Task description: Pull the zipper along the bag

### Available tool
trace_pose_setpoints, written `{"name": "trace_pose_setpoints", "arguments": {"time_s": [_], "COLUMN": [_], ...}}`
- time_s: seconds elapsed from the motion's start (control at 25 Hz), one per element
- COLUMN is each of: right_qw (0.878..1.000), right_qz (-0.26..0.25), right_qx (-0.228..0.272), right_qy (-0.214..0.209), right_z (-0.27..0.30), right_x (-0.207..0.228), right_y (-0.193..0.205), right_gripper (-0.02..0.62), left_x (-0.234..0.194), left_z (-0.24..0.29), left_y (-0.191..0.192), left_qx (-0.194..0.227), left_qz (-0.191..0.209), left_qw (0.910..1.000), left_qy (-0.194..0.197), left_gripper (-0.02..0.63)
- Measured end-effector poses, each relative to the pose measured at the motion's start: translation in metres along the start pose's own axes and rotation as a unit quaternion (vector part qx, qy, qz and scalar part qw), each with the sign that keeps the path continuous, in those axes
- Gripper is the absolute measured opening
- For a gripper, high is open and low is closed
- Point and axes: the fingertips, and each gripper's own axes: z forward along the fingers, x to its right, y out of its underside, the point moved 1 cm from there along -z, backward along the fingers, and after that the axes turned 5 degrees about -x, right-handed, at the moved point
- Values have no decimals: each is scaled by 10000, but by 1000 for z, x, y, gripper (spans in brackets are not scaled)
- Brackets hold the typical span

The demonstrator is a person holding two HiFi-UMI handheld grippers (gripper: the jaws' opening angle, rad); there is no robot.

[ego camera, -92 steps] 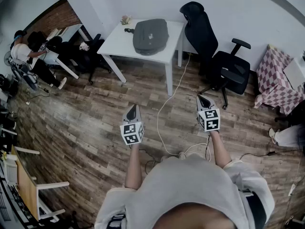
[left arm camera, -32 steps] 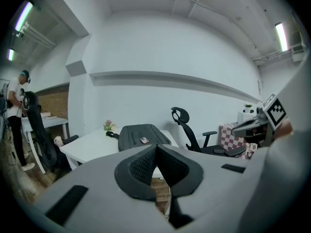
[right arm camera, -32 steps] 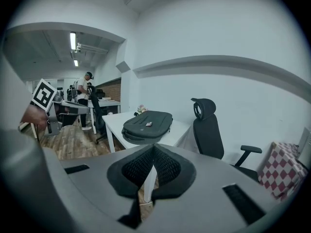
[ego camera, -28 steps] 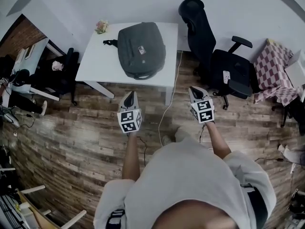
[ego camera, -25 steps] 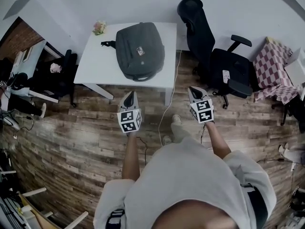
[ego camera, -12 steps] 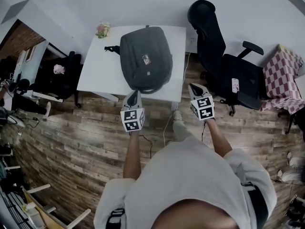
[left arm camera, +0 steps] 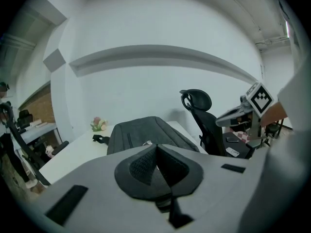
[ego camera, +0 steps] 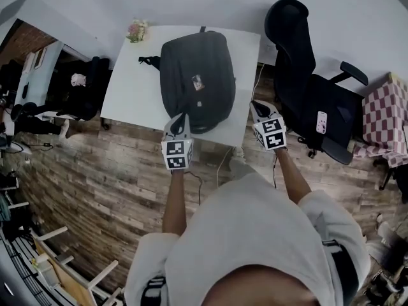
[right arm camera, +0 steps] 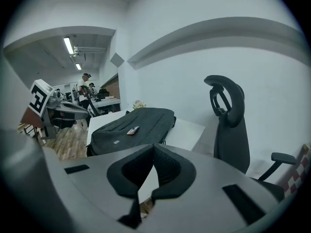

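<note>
A dark grey backpack (ego camera: 197, 75) lies flat on a white table (ego camera: 131, 81), with a small tag on its top face. It also shows in the left gripper view as the backpack (left arm camera: 141, 132) and in the right gripper view as the backpack (right arm camera: 131, 127). My left gripper (ego camera: 181, 118) is shut and empty, its tips over the bag's near end. My right gripper (ego camera: 257, 107) is shut and empty, beside the table's right front corner, clear of the bag. The left gripper (left arm camera: 155, 152) and right gripper (right arm camera: 153, 152) show their jaws pressed together.
A black office chair (ego camera: 312, 88) stands right of the table. A small flower pot (ego camera: 136, 30) sits at the table's far left corner. Another black chair (ego camera: 83, 88) and a desk stand to the left. A cable (ego camera: 220, 161) runs over the wooden floor. A checked cloth (ego camera: 389, 113) lies far right.
I have walked up to the table: it and the backpack have come nearer and larger. Both grippers have stayed shut and now reach the table's front edge.
</note>
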Motion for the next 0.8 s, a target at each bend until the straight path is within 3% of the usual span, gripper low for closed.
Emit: {"name": "trace_pose_setpoints", "arguments": {"time_s": [0.2, 0.4, 0.52, 0.64, 0.72, 0.8], "right_qw": [9996, 9984, 9978, 9969, 9963, 9959], "right_qz": [36, 8, 13, 18, -10, -32], "right_qx": [-165, -340, -420, -550, -635, -724], "right_qy": [-246, -460, -519, -566, -573, -543], "right_z": [33, 59, 73, 85, 92, 99], "right_x": [20, 30, 35, 36, 36, 37], "right_y": [-2, 5, 8, 12, 15, 18], "right_gripper": [14, 14, 14, 14, 14, 14], "left_x": [7, 22, 33, 38, 41, 43], "left_z": [25, 37, 45, 51, 55, 57], "left_y": [1, 16, 27, 44, 52, 58], "left_qx": [-364, -762, -1039, -1312, -1413, -1449], "left_qz": [579, 1328, 2063, 2857, 3202, 3360], "left_qw": [9976, 9876, 9709, 9452, 9306, 9220], "left_qy": [125, 353, 628, 885, 1069, 1266], "left_gripper": [26, 27, 28, 28, 28, 29]}}
